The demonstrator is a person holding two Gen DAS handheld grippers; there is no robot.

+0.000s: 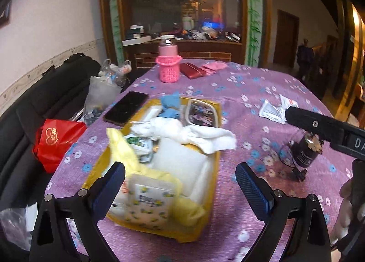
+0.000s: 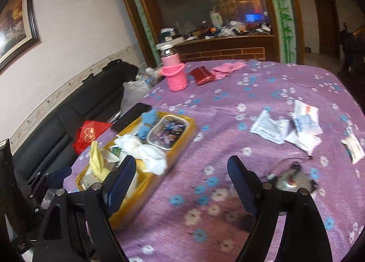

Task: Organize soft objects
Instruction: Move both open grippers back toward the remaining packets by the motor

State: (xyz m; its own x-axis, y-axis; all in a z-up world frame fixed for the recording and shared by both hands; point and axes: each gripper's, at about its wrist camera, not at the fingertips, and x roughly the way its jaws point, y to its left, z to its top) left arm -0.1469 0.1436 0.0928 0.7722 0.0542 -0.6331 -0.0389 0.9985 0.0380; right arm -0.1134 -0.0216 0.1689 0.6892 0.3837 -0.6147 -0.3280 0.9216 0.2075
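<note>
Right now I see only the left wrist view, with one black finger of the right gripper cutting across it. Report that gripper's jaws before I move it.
Observer: The right gripper is open with nothing between its jaws. It hangs over the purple flowered tablecloth, just right of the yellow plastic tray.
Operator: Tell me what lies behind that finger.
Observer: A loose cluster of white paper sachets. One lone sachet, which your view lacks, lies apart from them, nearer the table's right edge.
</note>
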